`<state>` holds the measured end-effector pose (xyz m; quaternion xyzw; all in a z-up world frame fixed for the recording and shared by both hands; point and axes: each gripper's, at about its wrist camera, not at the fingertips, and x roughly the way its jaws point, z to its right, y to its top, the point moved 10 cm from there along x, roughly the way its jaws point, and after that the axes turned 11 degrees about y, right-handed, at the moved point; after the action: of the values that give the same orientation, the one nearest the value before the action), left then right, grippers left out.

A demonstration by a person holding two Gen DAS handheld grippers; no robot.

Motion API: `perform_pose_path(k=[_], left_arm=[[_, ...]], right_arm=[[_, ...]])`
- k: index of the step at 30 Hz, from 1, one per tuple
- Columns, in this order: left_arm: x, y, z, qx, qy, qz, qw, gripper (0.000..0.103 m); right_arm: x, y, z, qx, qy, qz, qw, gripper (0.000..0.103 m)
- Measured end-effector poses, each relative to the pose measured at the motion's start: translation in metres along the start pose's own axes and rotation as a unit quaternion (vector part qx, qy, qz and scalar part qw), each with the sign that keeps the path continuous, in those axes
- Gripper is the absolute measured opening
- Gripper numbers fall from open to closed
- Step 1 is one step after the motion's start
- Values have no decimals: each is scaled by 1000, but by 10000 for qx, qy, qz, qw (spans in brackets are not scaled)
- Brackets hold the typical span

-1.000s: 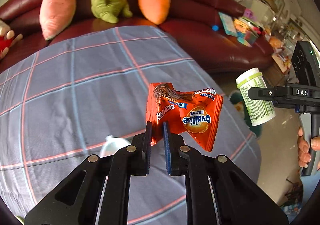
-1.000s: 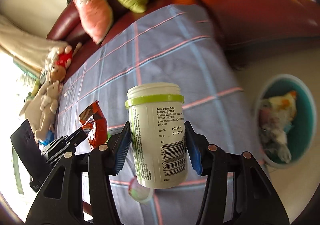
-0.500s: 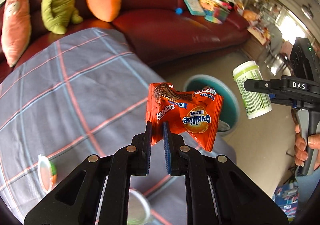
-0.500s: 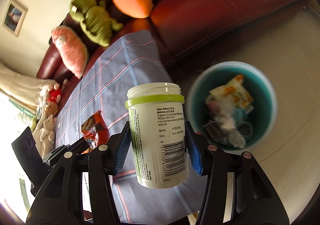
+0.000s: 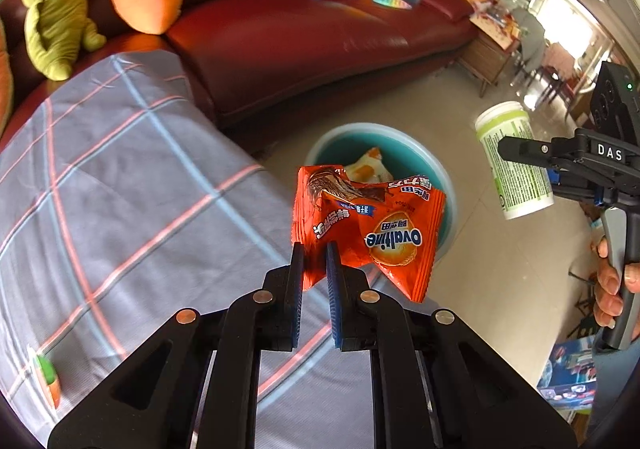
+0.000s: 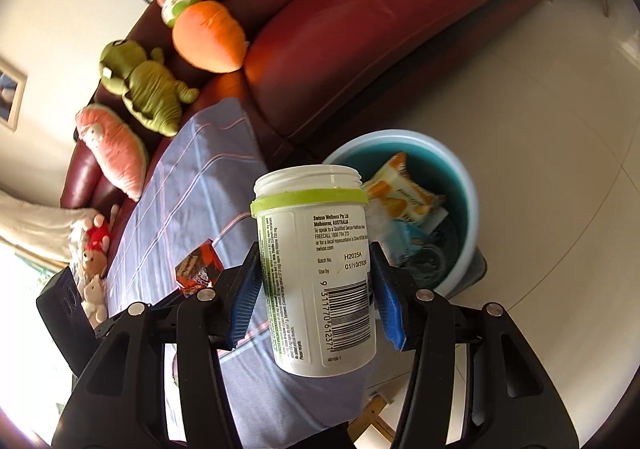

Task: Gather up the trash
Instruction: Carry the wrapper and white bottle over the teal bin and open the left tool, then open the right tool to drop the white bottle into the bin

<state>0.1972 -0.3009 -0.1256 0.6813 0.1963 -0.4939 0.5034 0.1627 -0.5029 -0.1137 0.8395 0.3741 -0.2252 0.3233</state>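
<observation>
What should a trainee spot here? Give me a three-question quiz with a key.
1. True or false: the left gripper is shut on the wrapper.
2. What does the right gripper hold? A) a cup B) a lidless bottle C) a carrot toy
3. Fill in: the bin stands on the ____, beside the sofa.

Key: 1 true; 2 B; 3 floor.
</observation>
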Motion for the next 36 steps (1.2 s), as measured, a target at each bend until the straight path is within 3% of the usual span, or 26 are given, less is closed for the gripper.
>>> perform_pose_path(k=[17,19,21,23,30,36], left_arm=[[54,29,49,318,-213,-249,9990,14],[58,31,50,268,-197,-267,9991,23],[59,33,50,233,-148,-235,9993,63],[58,33,47,190,-50,-149,9997,74],[49,23,39,88,-73,-216,9997,95],[41,14,28,-58,-57,-293,9995,95]], right_arm=[[2,17,32,288,-190,90,9994,50],[2,19,34,302,-210,104,9993,50],[2,20,34,306,-215,110,9992,50],[2,21,34,298,-230,110,9992,50],[6,22,32,274,-285,63,9992,50],[12,21,29,159,-378,-14,9992,50]])
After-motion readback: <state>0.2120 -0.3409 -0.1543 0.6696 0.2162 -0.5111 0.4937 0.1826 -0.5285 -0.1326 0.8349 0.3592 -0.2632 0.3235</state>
